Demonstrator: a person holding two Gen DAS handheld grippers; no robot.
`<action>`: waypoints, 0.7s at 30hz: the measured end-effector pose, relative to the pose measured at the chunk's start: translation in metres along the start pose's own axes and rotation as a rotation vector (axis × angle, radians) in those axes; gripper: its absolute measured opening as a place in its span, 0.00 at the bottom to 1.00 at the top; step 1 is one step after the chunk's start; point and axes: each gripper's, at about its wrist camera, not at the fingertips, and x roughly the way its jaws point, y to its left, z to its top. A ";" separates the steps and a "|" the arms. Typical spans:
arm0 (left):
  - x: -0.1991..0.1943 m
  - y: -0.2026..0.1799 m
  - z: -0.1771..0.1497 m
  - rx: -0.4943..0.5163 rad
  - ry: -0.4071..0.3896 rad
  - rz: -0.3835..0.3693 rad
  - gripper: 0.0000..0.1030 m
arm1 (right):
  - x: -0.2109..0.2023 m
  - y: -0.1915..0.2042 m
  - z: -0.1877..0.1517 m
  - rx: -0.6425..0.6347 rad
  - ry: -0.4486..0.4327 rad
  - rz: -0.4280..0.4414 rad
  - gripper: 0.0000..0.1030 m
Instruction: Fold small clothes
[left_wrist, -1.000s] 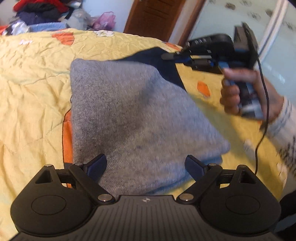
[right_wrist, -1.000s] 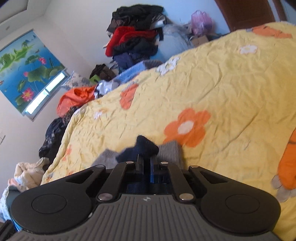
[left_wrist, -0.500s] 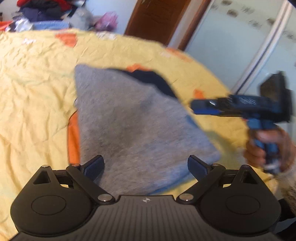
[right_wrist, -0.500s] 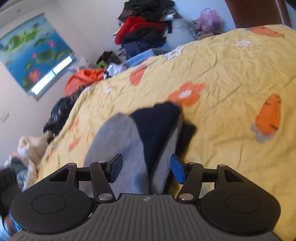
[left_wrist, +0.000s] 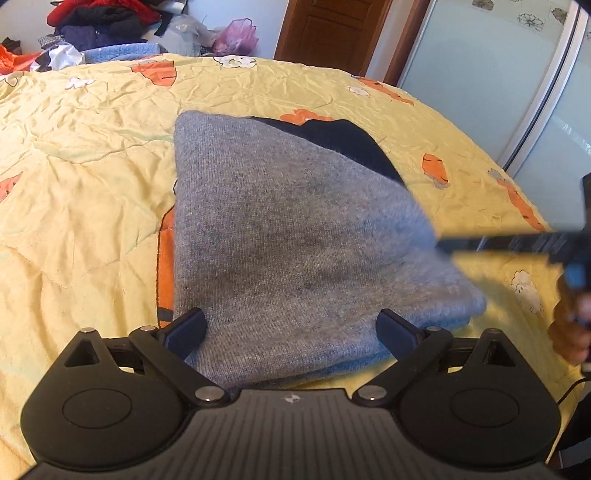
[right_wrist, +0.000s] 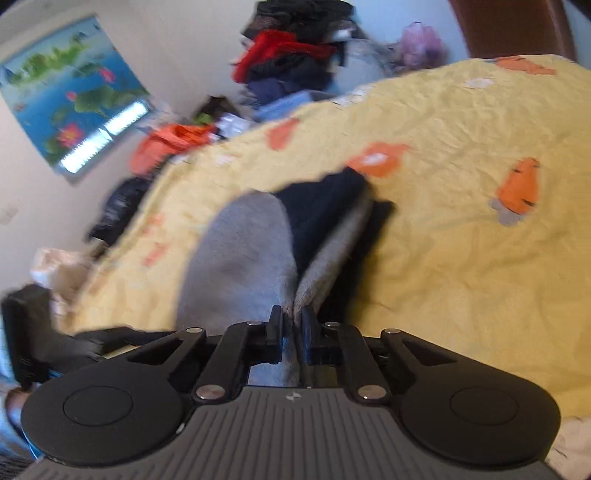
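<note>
A folded grey knit garment (left_wrist: 295, 243) with a dark navy part (left_wrist: 343, 140) at its far edge lies on the yellow bedspread (left_wrist: 85, 184). My left gripper (left_wrist: 293, 328) is open, its fingers standing either side of the garment's near edge. My right gripper (right_wrist: 291, 326) is shut on the grey garment's (right_wrist: 240, 258) right edge, with grey fabric pinched between the fingers. It shows blurred at the right of the left wrist view (left_wrist: 517, 242). The navy part (right_wrist: 325, 206) lies beyond it.
The bedspread (right_wrist: 461, 240) has orange carrot and white flower prints. Piles of clothes (left_wrist: 96, 22) sit beyond the bed's far edge. A brown door (left_wrist: 332, 33) and a pale wardrobe (left_wrist: 498, 74) stand at the far right. A lotus picture (right_wrist: 74, 96) hangs on the wall.
My right gripper let go of the navy far end, opened, moved nearer along the garment's right side and shut on the grey edge. My left gripper stayed open at the near edge.
</note>
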 end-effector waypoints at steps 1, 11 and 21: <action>0.001 -0.001 -0.001 0.012 0.001 0.008 0.98 | 0.005 -0.006 -0.006 0.012 0.013 -0.019 0.35; -0.002 -0.004 -0.006 0.038 0.011 0.032 0.99 | -0.013 0.015 -0.044 -0.021 -0.028 0.032 0.79; -0.008 0.018 -0.019 0.022 0.007 0.016 1.00 | -0.028 0.028 -0.049 -0.080 -0.025 -0.034 0.19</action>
